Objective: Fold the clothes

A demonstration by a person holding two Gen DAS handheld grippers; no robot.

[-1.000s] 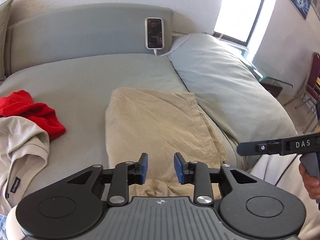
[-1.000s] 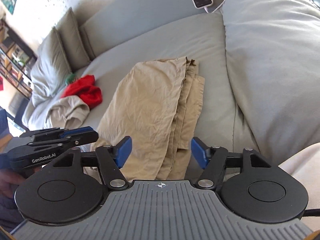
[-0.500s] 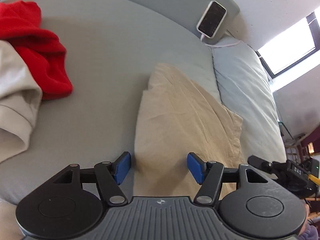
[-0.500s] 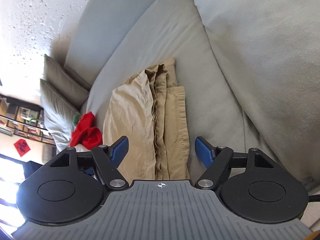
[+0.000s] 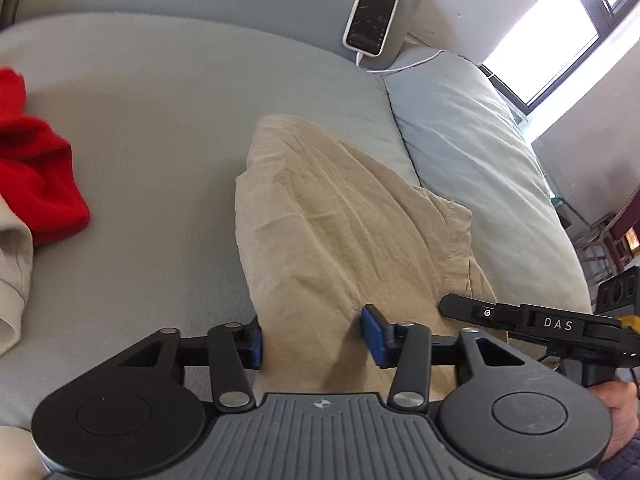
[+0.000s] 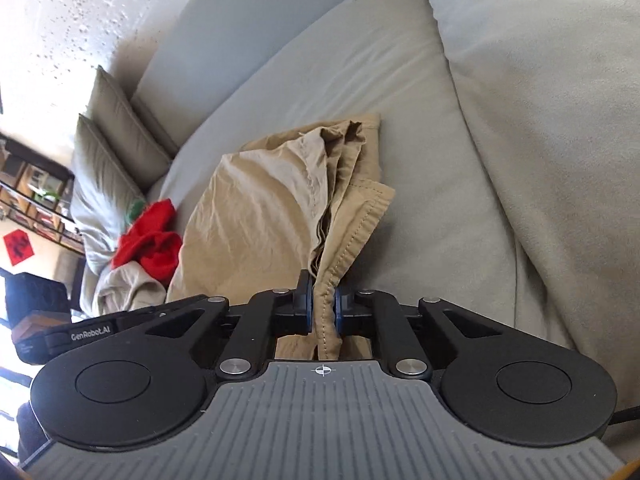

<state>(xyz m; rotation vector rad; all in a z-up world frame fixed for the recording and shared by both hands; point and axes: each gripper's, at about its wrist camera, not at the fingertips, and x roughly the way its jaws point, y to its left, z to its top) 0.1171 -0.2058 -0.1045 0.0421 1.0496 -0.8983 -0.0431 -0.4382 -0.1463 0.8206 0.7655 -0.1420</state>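
Observation:
A folded tan garment [image 5: 340,232] lies on the grey bed, also in the right wrist view [image 6: 264,216]. My left gripper [image 5: 312,340] is open, its blue pads on either side of the garment's near left corner. My right gripper [image 6: 322,308] is shut on the garment's stitched near right edge, which stands up between the pads. The right gripper also shows in the left wrist view [image 5: 520,318], at the garment's right.
A red garment [image 5: 36,184] and a beige shirt [image 5: 12,264] lie to the left on the bed [image 5: 160,112]. A phone [image 5: 370,18] on a cable leans on the headboard. A large grey duvet [image 5: 480,168] lies along the right. Pillows [image 6: 112,148] stand far left.
My right gripper has closed on the garment's near right edge. My left gripper has moved in so the near left corner lies between its open pads.

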